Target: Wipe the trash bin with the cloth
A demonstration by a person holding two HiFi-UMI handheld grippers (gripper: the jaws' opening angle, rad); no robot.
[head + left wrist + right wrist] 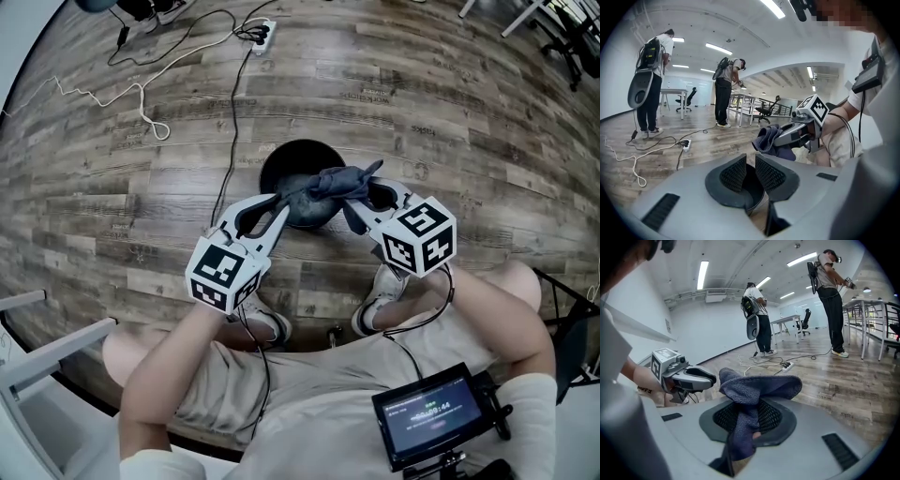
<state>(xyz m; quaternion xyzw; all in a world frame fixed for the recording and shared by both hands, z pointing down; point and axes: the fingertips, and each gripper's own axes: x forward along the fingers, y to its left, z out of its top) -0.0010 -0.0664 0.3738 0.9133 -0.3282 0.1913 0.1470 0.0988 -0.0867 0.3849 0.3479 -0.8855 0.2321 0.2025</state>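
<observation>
A round black trash bin (281,155) stands on the wood floor just ahead of my feet. A dark blue-grey cloth (333,181) stretches across its opening. My right gripper (359,199) is shut on the cloth (759,385), which bunches up between its pads and hangs down over them. My left gripper (278,206) is at the bin's near-left rim, jaws almost together with only a thin slit and nothing seen between the pads (732,174). The bin's dark inside (757,194) shows right under those jaws. Across from it, the right gripper (780,139) holds the cloth (765,137).
A power strip (261,33) with black and white cables (141,103) lies on the floor beyond the bin. My shoes (375,300) stand close behind it. A white frame (37,356) is at the lower left. Two people (724,91) stand by tables farther off.
</observation>
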